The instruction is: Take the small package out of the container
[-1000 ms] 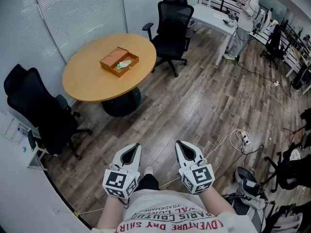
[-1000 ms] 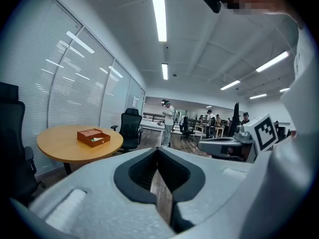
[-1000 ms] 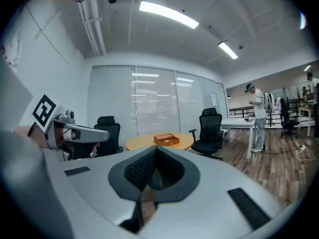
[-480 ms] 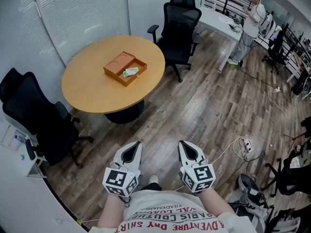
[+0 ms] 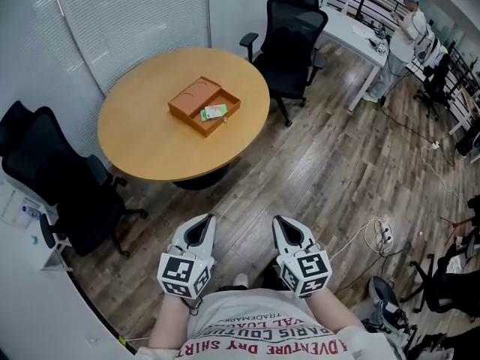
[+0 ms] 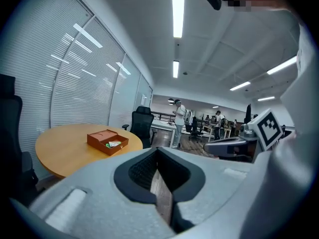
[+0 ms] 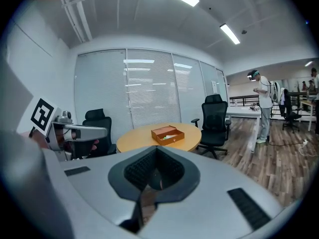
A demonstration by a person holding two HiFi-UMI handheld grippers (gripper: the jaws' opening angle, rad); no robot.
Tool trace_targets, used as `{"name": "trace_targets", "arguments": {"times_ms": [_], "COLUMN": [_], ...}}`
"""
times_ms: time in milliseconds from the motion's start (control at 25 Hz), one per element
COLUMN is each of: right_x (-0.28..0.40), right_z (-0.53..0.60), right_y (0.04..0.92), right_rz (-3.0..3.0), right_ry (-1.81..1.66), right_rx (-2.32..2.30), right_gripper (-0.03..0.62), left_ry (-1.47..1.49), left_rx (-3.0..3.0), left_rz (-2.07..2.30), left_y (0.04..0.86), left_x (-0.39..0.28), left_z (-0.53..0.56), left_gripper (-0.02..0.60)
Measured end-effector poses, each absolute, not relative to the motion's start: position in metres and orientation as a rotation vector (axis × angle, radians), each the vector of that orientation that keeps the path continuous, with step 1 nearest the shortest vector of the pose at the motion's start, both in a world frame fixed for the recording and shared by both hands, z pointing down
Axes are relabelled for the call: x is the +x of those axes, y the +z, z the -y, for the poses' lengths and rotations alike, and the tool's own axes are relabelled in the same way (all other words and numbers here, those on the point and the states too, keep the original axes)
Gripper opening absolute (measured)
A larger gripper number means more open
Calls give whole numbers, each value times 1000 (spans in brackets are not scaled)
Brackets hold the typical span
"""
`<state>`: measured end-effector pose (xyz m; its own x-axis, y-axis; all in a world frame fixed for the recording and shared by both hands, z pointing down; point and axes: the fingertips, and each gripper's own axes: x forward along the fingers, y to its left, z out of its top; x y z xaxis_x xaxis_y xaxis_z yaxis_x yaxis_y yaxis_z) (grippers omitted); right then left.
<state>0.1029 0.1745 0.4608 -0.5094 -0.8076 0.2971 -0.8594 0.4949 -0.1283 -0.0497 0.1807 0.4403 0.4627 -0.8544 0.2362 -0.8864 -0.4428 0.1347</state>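
Observation:
An open orange box [image 5: 204, 105] sits near the middle of a round wooden table [image 5: 150, 141], a few steps ahead of me. A small green and white package [image 5: 215, 112] lies in the box's open tray half. The box [image 6: 107, 141] with the package [image 6: 114, 144] also shows far off in the left gripper view, and the box [image 7: 167, 134] in the right gripper view. My left gripper [image 5: 200, 225] and right gripper [image 5: 284, 224] are held side by side over the floor, close to my body. Both are shut and hold nothing.
Black office chairs stand at the table's left [image 5: 56, 178] and at its far side [image 5: 294, 40]. A person [image 5: 409, 32] stands by a white desk [image 5: 360, 32] at the far right. A power strip with cables [image 5: 381, 235] lies on the wood floor.
The table and box have slid right and slightly nearer in the head view as I walk toward them. Both grippers stay shut in front of me.

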Motion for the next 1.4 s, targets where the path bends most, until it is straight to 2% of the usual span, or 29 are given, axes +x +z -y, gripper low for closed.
{"name": "trace_targets", "arguments": {"times_ms": [480,680,880,1040,1400], "right_x": [106,118,140,149,93], "right_z": [-14,70,154,214,268], "right_y": [477,479,462,471,489], "right_rz": [2629,2649,2704,2704,2717], "right_ry": [322,321,173,224,254], "right_rx": [1203,1088,1007,953,725], "right_gripper": [8,8,8,8,8], "left_ry": [183,173,129,79,85], "left_rx": [2313,2211,2137,2069,1897], "left_rz": [1678,1737,1835,1895,2009], "left_y": [457,457,451,455,471], "left_x": [-37,-14,2,9,-34], "left_z": [-47,26,95,137,175], "left_gripper": [11,11,11,11,11]}}
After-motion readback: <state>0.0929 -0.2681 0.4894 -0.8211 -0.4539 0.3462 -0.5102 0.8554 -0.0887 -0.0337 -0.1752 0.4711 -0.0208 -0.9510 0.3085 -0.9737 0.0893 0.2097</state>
